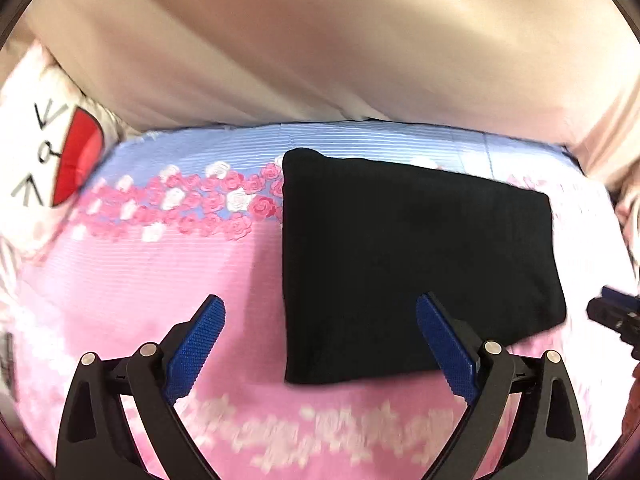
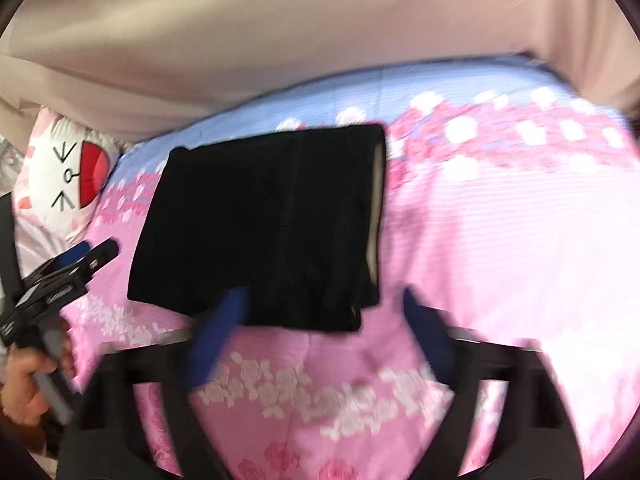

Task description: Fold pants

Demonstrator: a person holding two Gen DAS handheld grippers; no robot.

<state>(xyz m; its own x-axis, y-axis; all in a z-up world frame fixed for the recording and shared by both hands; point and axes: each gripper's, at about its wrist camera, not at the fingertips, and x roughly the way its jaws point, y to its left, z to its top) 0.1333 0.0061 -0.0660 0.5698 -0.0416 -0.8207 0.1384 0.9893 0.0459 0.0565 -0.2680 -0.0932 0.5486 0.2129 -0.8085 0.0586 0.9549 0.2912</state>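
The black pants (image 1: 412,264) lie folded into a compact rectangle on the pink and blue flowered bedspread (image 1: 152,276). They also show in the right wrist view (image 2: 264,224), blurred. My left gripper (image 1: 320,316) is open and empty, held just above the near left edge of the pants. My right gripper (image 2: 326,308) is open and empty, held near the pants' near edge. The right gripper shows at the right edge of the left wrist view (image 1: 616,316), and the left gripper shows at the left of the right wrist view (image 2: 64,272).
A beige curtain (image 1: 320,40) hangs behind the bed. A white pillow with a red mouth print (image 1: 52,152) lies at the far left. The bedspread (image 2: 500,240) spreads wide to the right of the pants.
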